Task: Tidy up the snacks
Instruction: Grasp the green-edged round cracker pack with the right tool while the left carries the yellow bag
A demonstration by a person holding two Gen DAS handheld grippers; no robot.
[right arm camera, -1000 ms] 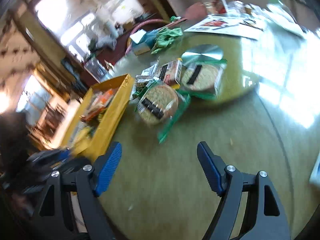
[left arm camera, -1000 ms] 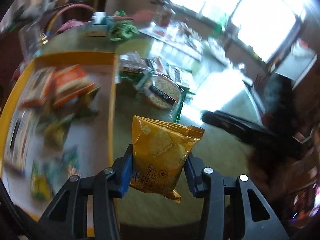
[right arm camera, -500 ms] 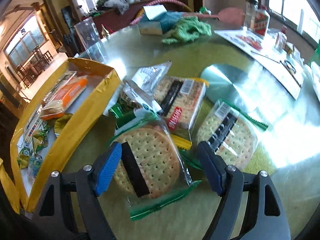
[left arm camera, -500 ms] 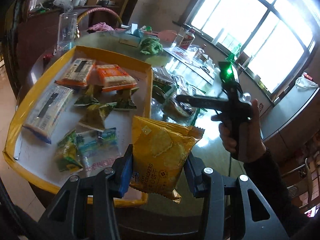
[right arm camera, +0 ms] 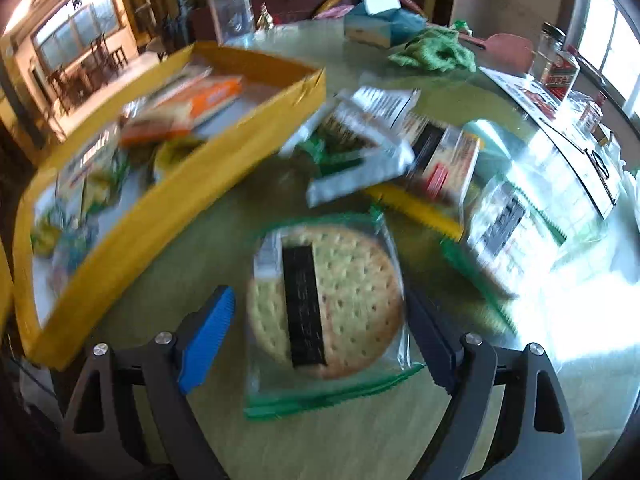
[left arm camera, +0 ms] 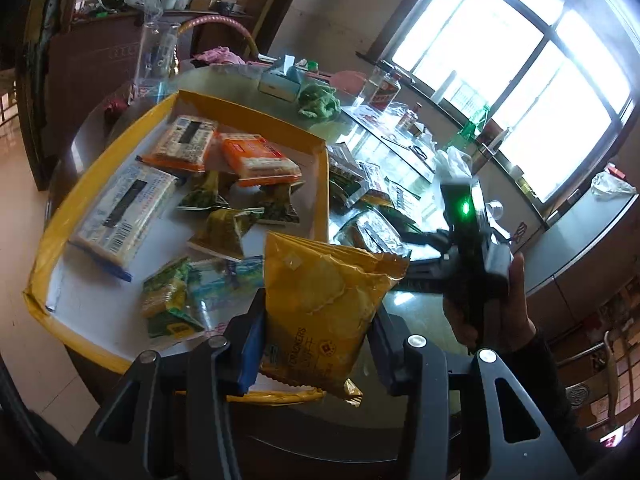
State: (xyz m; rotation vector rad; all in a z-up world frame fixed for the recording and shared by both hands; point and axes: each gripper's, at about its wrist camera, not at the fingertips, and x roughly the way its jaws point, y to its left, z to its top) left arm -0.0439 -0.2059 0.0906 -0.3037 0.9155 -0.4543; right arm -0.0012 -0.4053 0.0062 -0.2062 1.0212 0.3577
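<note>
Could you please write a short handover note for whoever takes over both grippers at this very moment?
Left gripper: shut on the yellow cracker bag, held above the near edge of the yellow tray.
Right gripper: open, fingers either side of the round cracker pack lying on the table.
Done: several snack packs already lie in the tray.
Left: release the bag into the tray, grip the round pack, then move the remaining loose packs.

A big window (left arm camera: 516,92) lets in bright light that shines on the round glass table (right arm camera: 420,432). A dark wood cabinet (left arm camera: 100,52) stands by the wall at the back. The floor (left arm camera: 16,208) is pale. A doorway (right arm camera: 76,44) glows warm.
</note>
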